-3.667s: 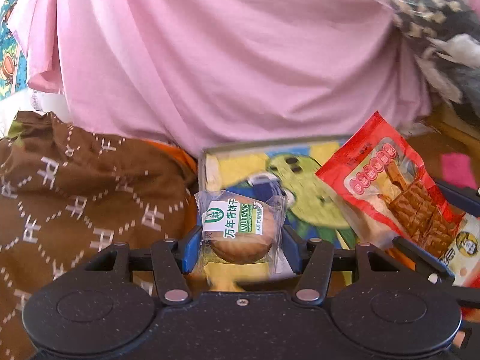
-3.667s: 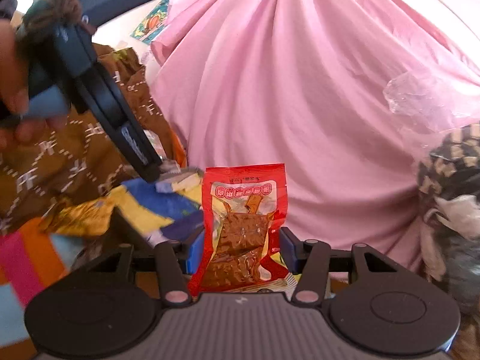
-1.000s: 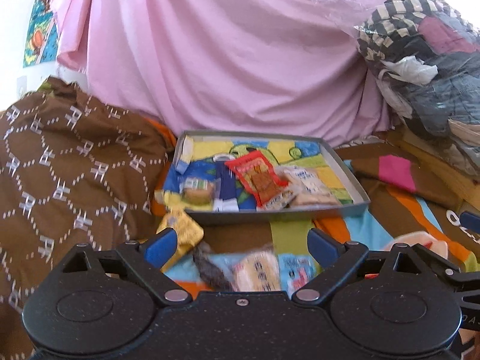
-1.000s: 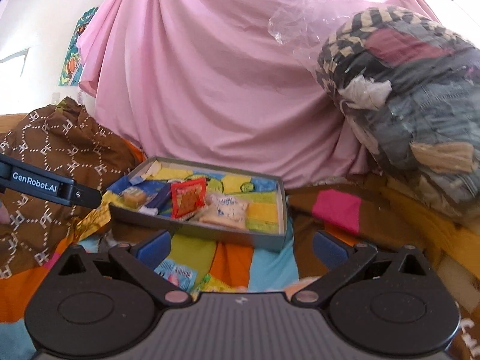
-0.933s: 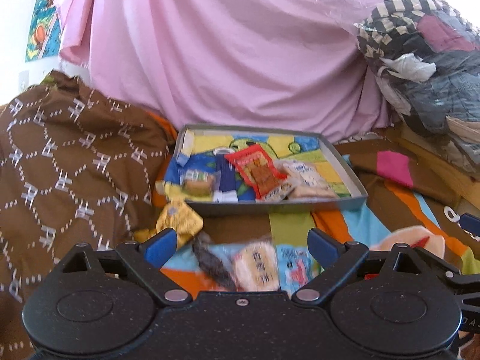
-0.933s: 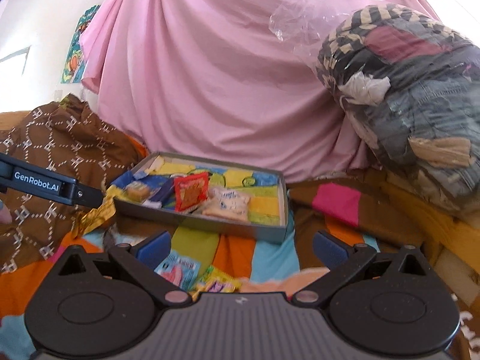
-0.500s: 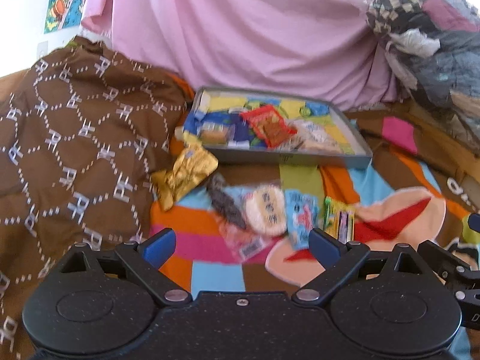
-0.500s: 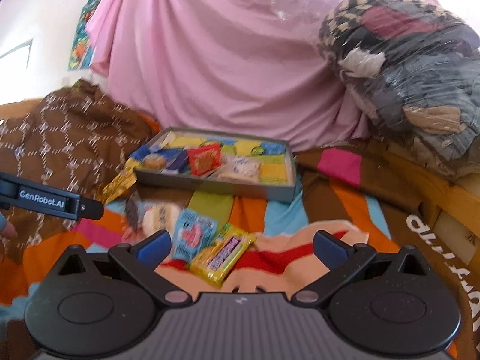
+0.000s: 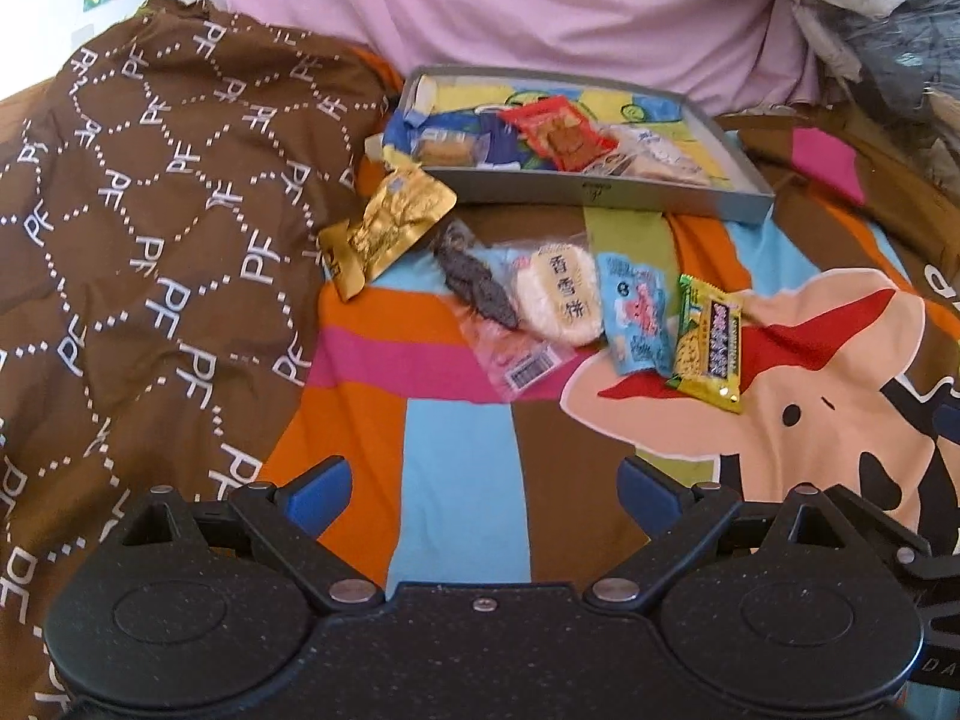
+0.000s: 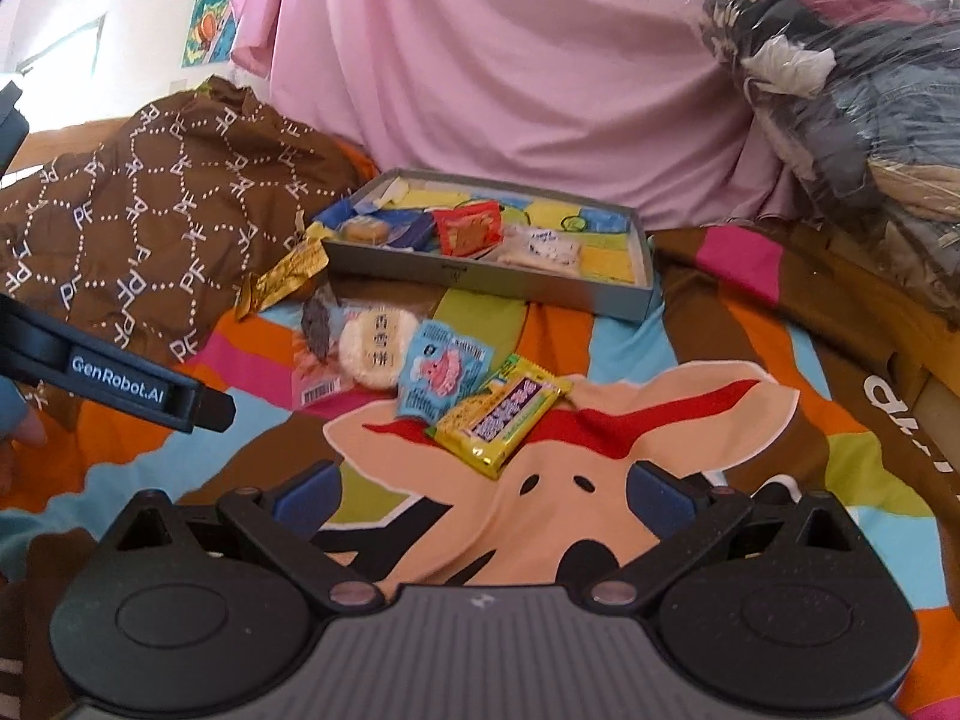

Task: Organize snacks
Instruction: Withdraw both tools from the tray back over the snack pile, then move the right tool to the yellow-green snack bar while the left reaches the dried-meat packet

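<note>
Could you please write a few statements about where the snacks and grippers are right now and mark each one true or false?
1. Both grippers are open and hold nothing. True: the left gripper and right gripper have jaws spread wide over the blanket.
2. The red packet lies inside the grey tray. True.
3. The yellow packet is in the tray. False: it lies on the blanket, overlapping the light blue packet.
4. The gold packet sits outside the tray, by its left corner. True.
5. The round rice cracker is gripped by the left gripper. False: it lies on the blanket, well ahead of the open jaws.
</note>
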Tool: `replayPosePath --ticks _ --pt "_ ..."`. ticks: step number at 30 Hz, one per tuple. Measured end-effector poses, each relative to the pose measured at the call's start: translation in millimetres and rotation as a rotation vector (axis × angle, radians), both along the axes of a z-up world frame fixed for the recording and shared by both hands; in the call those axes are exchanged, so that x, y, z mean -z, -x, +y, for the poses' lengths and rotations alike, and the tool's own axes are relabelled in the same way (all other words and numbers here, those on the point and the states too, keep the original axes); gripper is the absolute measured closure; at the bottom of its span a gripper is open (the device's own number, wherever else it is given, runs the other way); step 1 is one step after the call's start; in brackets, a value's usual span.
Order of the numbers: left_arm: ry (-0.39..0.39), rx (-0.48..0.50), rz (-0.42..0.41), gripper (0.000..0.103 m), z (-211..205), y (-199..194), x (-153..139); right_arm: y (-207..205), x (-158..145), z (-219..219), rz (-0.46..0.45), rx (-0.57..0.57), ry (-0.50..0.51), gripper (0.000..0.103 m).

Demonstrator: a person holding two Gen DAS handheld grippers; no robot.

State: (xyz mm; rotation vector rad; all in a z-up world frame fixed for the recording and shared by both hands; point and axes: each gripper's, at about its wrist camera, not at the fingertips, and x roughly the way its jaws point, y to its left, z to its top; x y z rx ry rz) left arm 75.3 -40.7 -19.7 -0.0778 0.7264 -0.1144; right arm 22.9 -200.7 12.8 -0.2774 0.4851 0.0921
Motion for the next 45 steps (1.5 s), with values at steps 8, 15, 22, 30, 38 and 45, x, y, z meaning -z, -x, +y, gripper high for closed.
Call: replayPosePath --ticks 8,15,22,30,38,45 --pt "-0.014 0.006 0.017 0.008 0 -8 4 -9 6 -2 0.029 0.005 -0.016 0.0" --pt "-0.028 0.0 0.028 0.008 2 -18 7 -20 8 -1 0.046 -0.012 -0.028 0.0" --pt "-0.066 0.008 0.019 0.008 1 -30 4 -42 7 3 0.027 -0.041 -0.008 0.0" --pt "-0.102 0.013 0.003 0.008 3 -47 -4 -72 9 5 0.004 -0.078 0.048 0.0" --pt "-0.218 0.072 -0.044 0.008 0 -65 -22 -117 19 6 0.065 -0.056 0.028 0.0" --pt "-0.204 0.098 -0.028 0.008 -2 -84 -20 -127 37 8 0.127 -0.056 0.017 0.0"
